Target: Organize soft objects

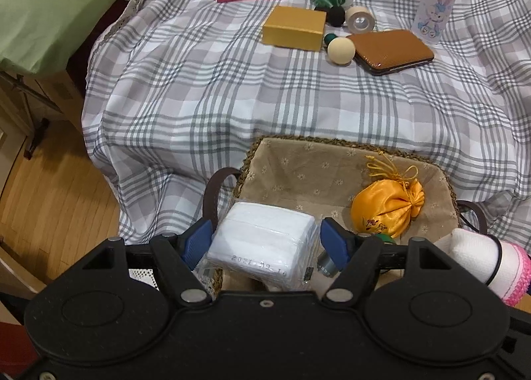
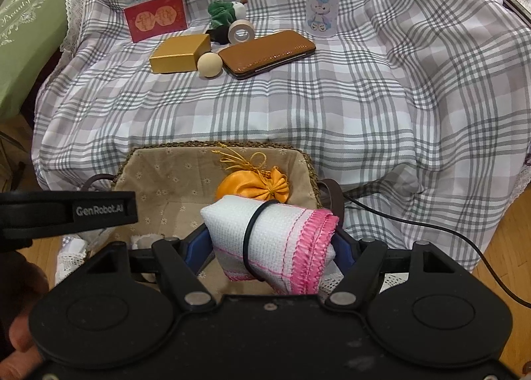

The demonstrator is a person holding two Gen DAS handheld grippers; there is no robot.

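Glossy satin pouch (image 1: 388,205), woven basket (image 1: 247,161) with cloth lining, waffle-weave towel (image 2: 282,240)

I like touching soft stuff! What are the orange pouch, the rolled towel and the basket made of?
The orange pouch looks like shiny satin: it gleams, with a knotted cord. The rolled towel looks like woven cotton, matte, with a waffle texture and pink stitched edge. The basket seems to be braided straw or grass on the rim, lined with tan flowered cloth.

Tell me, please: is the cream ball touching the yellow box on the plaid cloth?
Touching. In the right wrist view the cream ball sits against the yellow box's front corner with no cloth visible between them; the left wrist view is less clear.
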